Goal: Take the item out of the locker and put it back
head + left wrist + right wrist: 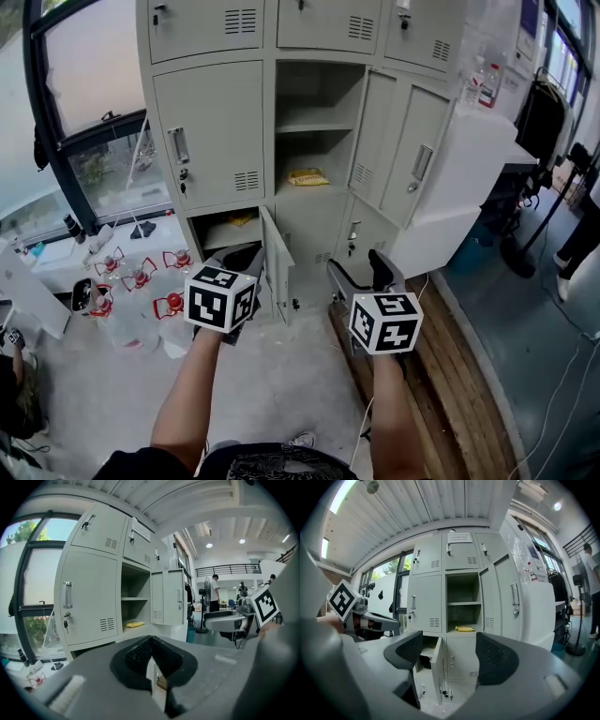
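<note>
A flat yellow packet [307,176] lies on the floor of the open middle locker compartment [319,122], under its shelf. The left gripper view shows the same packet [134,624], and so does the right gripper view [464,628]. Both grippers hang in front of the lockers, well short of the packet. My left gripper [234,260] is shut with its dark pads pressed together [151,657] and nothing between them. My right gripper [359,272] stands open, its two pads wide apart [450,656] and empty.
The lower-left compartment is open, its door [277,262] ajar, with something yellow [239,219] inside. The middle compartment's doors [412,159] swing out to the right. Water jugs with red caps [141,281] stand on the floor at left. Wooden planks [450,347] lie at right.
</note>
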### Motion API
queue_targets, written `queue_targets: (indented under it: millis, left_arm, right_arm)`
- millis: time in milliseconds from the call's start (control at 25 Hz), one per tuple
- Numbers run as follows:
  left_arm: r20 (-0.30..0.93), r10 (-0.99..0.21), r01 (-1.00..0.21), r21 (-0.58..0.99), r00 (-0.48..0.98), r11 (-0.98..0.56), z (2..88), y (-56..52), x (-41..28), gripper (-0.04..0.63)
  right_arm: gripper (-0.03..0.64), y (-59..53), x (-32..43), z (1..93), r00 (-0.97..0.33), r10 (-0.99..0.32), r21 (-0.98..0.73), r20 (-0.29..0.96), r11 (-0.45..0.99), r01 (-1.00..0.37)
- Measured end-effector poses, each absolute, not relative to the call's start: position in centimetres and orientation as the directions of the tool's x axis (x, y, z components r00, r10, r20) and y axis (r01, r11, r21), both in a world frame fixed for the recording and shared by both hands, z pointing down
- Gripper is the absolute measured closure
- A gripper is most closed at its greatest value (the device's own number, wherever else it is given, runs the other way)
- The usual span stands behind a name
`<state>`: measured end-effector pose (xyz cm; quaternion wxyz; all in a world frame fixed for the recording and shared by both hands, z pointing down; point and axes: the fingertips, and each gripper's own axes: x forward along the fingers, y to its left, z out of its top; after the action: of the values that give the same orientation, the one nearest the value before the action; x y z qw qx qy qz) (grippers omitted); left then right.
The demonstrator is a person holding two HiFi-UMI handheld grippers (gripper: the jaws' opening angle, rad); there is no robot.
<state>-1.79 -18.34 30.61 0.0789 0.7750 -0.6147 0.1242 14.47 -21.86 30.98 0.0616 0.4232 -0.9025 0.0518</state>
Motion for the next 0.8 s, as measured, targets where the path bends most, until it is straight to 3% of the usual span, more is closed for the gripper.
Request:
queue_targets:
  millis: [800]
  left_arm:
    - [0.296, -0.95, -0.993, -0.035, 0.099, -0.115, 31.1, -20.1, -2.9, 0.595]
  right_arm:
    - [0.253, -25.7, 13.2, 31.1, -0.718, -0.679, -0.041, 0.151, 0.722, -0.691]
